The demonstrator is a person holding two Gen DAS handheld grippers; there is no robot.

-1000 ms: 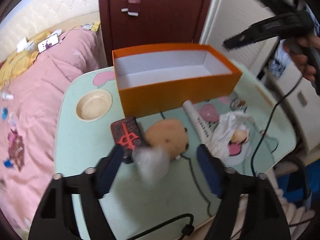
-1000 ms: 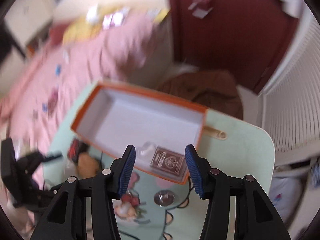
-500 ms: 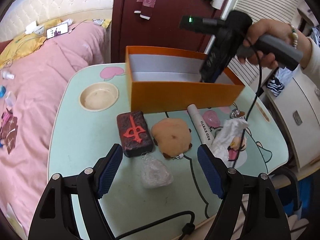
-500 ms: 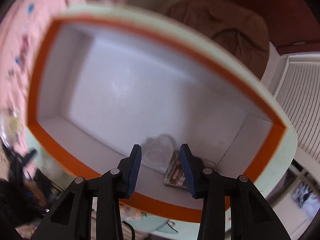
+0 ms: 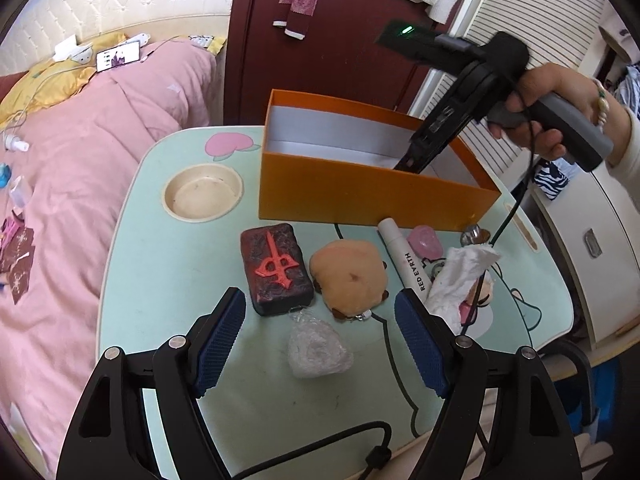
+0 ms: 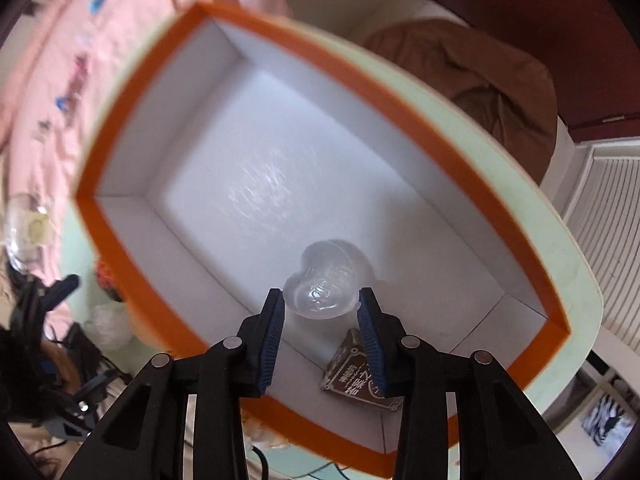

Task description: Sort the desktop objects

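An orange box (image 5: 360, 204) with a white inside stands on the pale green table (image 5: 168, 264). My right gripper (image 6: 322, 308) reaches down into the box (image 6: 132, 240) and is shut on a clear heart-shaped case (image 6: 324, 284); a brown foil packet (image 6: 352, 372) lies on the box floor beside it. In the left wrist view the right gripper's fingertips are hidden behind the box wall. My left gripper (image 5: 320, 336) is open above a crumpled clear plastic bag (image 5: 316, 348), with a dark red block (image 5: 276, 268) and a tan plush toy (image 5: 348, 276) just beyond.
A white tube (image 5: 404, 256), a pink stone (image 5: 424, 240), a crumpled tissue (image 5: 460, 276) and a cable (image 5: 392, 344) lie at the table's right. A round cream cup recess (image 5: 202, 196) is at the left. A pink bed (image 5: 80, 152) lies to the left.
My right gripper has dropped into the box and closed on the clear heart-shaped case. My left gripper has pulled back a little from the plastic bag and stays open.
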